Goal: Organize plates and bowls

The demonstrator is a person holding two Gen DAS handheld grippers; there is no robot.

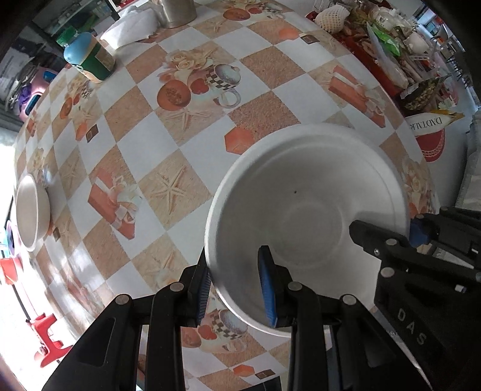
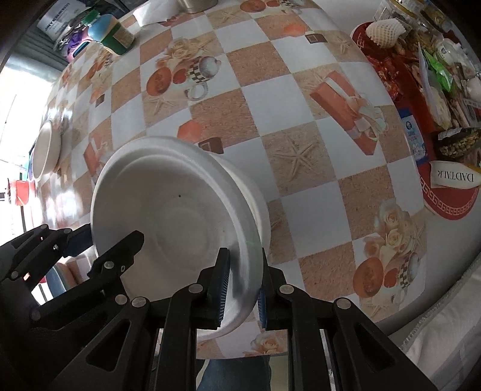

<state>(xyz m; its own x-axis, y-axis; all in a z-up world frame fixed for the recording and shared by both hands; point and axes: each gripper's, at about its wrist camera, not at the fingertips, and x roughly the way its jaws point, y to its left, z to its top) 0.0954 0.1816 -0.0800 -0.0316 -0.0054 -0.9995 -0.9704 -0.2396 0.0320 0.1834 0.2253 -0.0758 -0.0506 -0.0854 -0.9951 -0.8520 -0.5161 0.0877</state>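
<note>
The surface [image 1: 144,156] wears a glossy checkered oilcloth, white squares alternating with sandy ones, printed with starfish, roses, gift boxes and a checkered cup. It's pretty cluttered round the far edge: a green can with a blue lid [image 1: 90,58], a steel container [image 1: 177,12] next to some white cloth, and on the right a red tray [image 2: 399,81] heaped with snack packets and a foam-netted fruit. A red round mat or lid with a Greek-key border sits by a white label that reads "DADTALK" [image 2: 454,177], upside down from here. Something red shows below the left edge of the surface, and bright daylight comes in from that side.

The white foam bowl [image 1: 306,198] hangs tilted over the surface, held from both sides. The left hand-held gripper [image 1: 237,288] has one blue pad inside the rim and one outside, pinching the wall. The right hand-held gripper [image 2: 242,288] is clamped tight on the opposite rim the same way. Its body has "DAS" printed on it, seen from the left wrist.

A second cream bowl [image 2: 45,150] sits at the far left edge of the surface, well apart.
</note>
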